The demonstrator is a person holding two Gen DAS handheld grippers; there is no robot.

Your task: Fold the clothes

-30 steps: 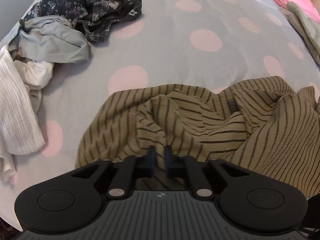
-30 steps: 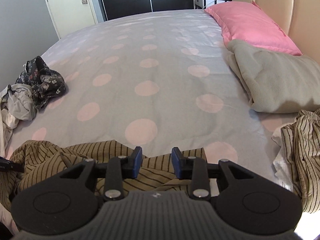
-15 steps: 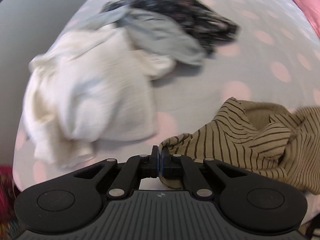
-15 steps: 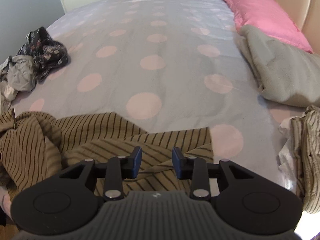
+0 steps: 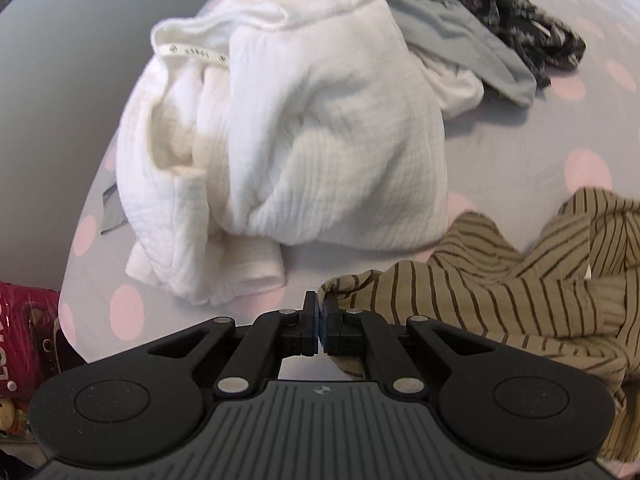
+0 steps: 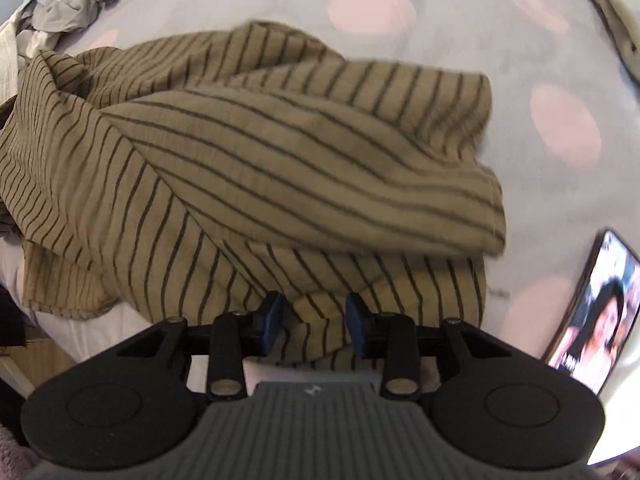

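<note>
Soft daylight, motion blur, fisheye-bent edges.

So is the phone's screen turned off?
No, the phone lying on the bed beside the striped garment has a lit screen showing a picture.

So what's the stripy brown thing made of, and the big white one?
The striped garment looks like thin, soft woven cloth, maybe cotton or linen: matte, and it drapes in loose folds. The white garment looks like crinkly cotton gauze, with fine wavy ridges across it. Neither fibre can be told for sure.
</note>
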